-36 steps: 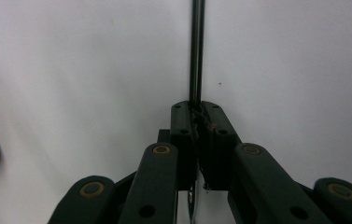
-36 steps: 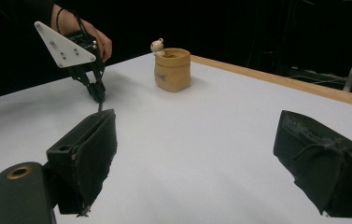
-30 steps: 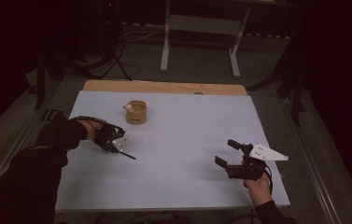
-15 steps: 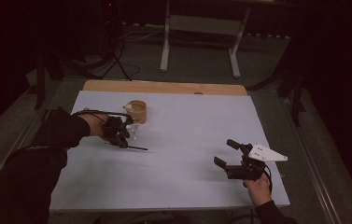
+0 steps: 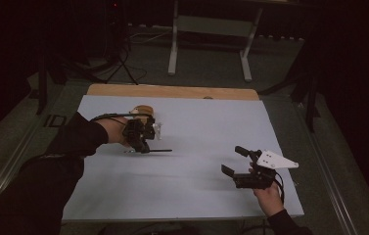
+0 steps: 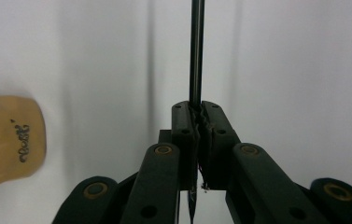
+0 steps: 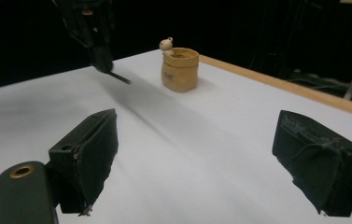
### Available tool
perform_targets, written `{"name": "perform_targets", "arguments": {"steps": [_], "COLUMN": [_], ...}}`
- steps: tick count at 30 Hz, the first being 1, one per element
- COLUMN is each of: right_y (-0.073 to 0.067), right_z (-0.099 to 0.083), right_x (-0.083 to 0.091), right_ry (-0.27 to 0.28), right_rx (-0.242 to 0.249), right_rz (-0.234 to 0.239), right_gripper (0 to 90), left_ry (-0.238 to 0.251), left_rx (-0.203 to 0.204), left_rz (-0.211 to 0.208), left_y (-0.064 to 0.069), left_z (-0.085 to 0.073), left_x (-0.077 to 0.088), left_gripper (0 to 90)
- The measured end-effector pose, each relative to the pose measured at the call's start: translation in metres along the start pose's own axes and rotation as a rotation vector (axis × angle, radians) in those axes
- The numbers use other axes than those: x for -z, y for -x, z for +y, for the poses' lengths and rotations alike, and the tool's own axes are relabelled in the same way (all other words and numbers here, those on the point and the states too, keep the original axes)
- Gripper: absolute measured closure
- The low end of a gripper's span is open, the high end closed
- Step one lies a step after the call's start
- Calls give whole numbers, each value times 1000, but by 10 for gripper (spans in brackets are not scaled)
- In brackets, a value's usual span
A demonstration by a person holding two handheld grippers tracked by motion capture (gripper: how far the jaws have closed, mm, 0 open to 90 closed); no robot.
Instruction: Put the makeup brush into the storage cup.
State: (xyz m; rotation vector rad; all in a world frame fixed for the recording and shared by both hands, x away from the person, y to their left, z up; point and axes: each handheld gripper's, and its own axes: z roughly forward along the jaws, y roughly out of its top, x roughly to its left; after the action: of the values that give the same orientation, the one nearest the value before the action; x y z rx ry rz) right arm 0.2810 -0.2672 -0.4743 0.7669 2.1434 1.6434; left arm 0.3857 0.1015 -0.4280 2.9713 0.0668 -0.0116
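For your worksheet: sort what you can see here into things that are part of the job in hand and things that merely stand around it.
Part of the job:
- left tool, shut on the thin dark pen
- tan cup near it on the table

Merely standing around:
- right tool, open, holding nothing
- white sheet covering the table
- metal stand on the floor behind

Room dim; light falls mainly on the white table sheet [image 5: 192,186], surroundings near black. High view grainy and soft. Left gripper view: sheet overexposed, tan holder [image 6: 5,140] at its edge blurred. Right gripper view: near jaws soft, long streaky shadows across sheet.
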Motion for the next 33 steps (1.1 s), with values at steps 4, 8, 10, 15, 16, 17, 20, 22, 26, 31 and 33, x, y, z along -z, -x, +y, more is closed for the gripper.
{"name": "perform_targets", "arguments": {"steps": [4,8,10,15,16,17,20,22,26,31,33], "right_y": [-4,-13,-20,-41,-46,-51,-66,-77,-100,-119,-123], "right_z": [6,10,13,17,17,18,18,16,7,-5,-8], "right_x": [-7,-16,-21,-36,-39,-42,-52,-59,-78,-102,-112], "right_ry": [-42,-100,-116,-191,-198,-204,-226,-255,-313,-357,-365], "right_rx": [-23,47,100,317,361,402,560,704,976,1212,1269], "right_rz": [14,30,44,25,15,5,-50,-110,-212,-262,-283], "right_gripper": [135,119,130,251,293,333,439,493,546,630,641], "left_ry": [-13,-21,-18,-26,-29,-30,-33,-38,-47,-56,-57], "left_rx": [-16,7,21,64,64,79,86,83,85,116,130], "left_rz": [-4,-24,-51,-47,-24,-32,-33,-20,-30,-36,-42], "left_y": [3,2,0,-2,-1,-2,-2,-2,-2,-3,-3], "left_z": [12,21,25,35,38,40,48,53,61,71,73], "left_x": [-3,-6,-7,-10,-10,-10,-11,-12,-14,-17,-17], "left_gripper": [853,853,853,853,853,853,853,853,853,854,853]}}
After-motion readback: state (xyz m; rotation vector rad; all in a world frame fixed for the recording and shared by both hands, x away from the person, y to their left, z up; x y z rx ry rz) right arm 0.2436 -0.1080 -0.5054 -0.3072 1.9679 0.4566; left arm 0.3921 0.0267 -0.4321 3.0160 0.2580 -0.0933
